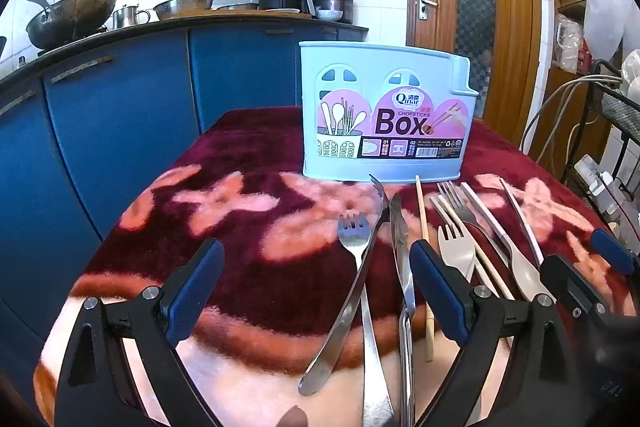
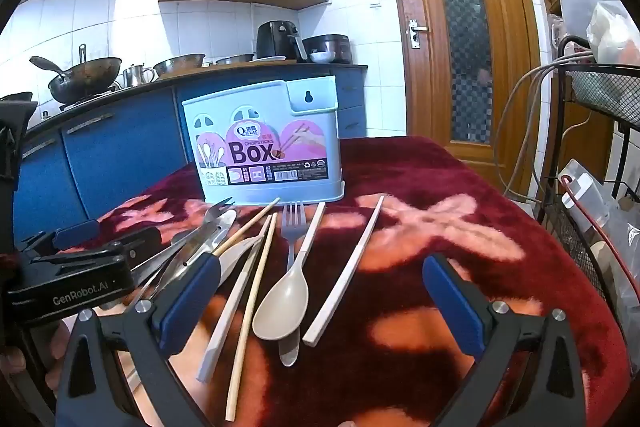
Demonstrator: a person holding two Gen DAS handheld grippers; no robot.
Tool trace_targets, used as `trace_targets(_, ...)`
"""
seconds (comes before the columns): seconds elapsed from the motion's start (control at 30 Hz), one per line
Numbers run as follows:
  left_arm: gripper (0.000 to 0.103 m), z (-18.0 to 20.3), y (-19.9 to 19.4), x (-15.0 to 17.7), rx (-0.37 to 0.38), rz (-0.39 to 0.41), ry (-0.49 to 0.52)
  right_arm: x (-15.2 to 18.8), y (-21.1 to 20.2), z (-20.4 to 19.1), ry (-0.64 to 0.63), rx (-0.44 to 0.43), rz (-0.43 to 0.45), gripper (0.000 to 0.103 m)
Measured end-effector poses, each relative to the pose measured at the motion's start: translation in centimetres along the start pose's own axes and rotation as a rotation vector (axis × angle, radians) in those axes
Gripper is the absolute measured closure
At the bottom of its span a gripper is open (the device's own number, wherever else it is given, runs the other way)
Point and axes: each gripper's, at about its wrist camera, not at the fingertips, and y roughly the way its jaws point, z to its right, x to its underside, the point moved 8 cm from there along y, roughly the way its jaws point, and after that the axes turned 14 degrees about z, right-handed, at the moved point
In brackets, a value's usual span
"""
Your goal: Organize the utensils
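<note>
On the plush dark-red and pink blanket-covered surface, the left hand-held gripper hovers with its blue ribbed pads spread wide, gripping nothing, above the leftmost utensils: a polished steel dinner fork, a curved steel serving fork lying across it, and a flat steel knife. These look stiff, fairly heavy and slippery, and they overlap, so a pinch across a bare stretch of handle seems safest. Further right lie 3 thin pale wooden chopsticks, one running toward the near edge; they are probably light and apt to roll, best taken mid-length. Next comes a smooth beige plastic spoon resting over a grey steel fork, then a white square-edged chopstick, likely light and easy to flick away. The right hand-held gripper is likewise wide open and empty over the spoon. At the far side stands the pale blue plastic chopsticks box, upright, rigid, with arched vent holes.
</note>
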Motion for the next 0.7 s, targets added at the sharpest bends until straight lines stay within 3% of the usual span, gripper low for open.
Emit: trace_targets(0.7,0.008,0.39,-0.22,-0.13,0.005,0.008,0.013,0.19,0.06,-0.01,0.002,-0.002,-0.002,0.000)
